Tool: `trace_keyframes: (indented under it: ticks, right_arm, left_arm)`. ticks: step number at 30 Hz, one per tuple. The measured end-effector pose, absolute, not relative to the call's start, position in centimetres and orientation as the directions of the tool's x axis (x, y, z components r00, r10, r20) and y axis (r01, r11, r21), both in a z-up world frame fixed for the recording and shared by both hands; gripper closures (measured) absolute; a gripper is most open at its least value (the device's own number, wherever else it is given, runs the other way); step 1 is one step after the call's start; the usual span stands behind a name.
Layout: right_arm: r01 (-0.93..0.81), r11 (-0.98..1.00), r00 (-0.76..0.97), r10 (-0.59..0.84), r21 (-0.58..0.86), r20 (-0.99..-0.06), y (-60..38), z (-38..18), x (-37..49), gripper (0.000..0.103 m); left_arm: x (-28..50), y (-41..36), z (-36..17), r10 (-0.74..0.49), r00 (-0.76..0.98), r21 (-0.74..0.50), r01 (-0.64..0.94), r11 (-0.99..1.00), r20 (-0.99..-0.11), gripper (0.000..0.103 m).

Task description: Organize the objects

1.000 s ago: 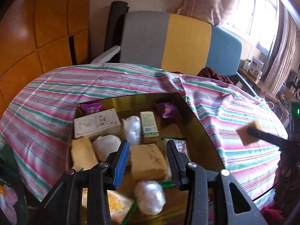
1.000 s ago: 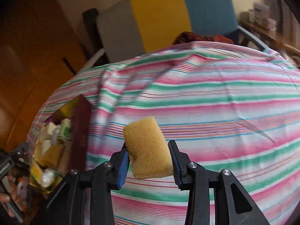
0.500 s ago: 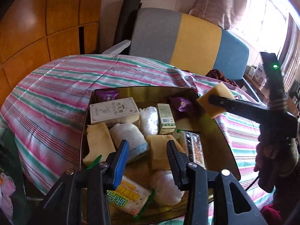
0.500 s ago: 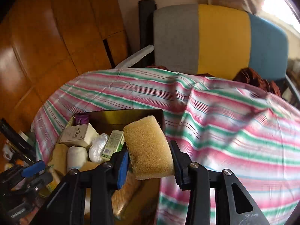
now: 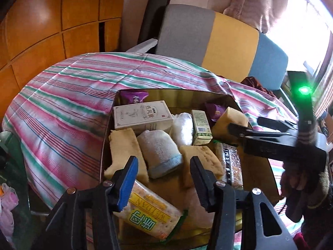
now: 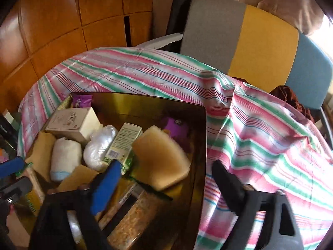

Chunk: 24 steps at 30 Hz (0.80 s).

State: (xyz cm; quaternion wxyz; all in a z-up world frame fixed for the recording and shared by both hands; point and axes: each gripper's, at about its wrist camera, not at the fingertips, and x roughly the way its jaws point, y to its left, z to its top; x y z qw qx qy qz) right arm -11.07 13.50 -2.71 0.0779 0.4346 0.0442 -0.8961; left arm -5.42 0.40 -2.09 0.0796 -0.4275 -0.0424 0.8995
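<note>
A gold tray on the striped cloth holds boxes, rolled towels, sponges and snack packs. My right gripper is open over the tray's right side, and a yellow sponge lies loose between and beyond its fingers, blurred. In the left wrist view the same sponge sits at the tips of the right gripper. My left gripper is open and empty above the tray's near end, over a grey-white rolled towel and a cracker pack.
The striped cloth covers the round table all around the tray. A grey, yellow and blue chair back stands behind the table. Wood panelling is at the left. A white box lies at the tray's far left.
My right gripper carried the yellow sponge from over the cloth to the tray and opened, letting it go. My left gripper drew back slightly, staying open.
</note>
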Motion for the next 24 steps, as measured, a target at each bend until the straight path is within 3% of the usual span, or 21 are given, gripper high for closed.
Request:
trace_keyframes:
  ticks: [13, 17, 24]
  right_arm:
    - [0.066, -0.986, -0.684, -0.156, 0.153, -0.713, 16.6, -0.1, -5.1, 0.0]
    - [0.047, -0.978, -0.703, -0.177, 0.204, -0.689, 17.1, 0.3, -2.4, 0.0]
    - [0.062, -0.964, -0.715, -0.224, 0.259, -0.663, 16.9, 0.1, 1.8, 0.0]
  left_arm:
    - [-2.9, 1.8, 0.1, 0.101, -0.69, -0.054, -0.09, -0.994, -0.716, 0.051]
    - [-1.8, 2.1, 1.4, 0.046, -0.722, -0.039, -0.027, -0.999, -0.69, 0.037]
    - [0.1, 2.4, 2.7, -0.005, -0.759, -0.008, 0.014, -1.0, -0.651, 0.036]
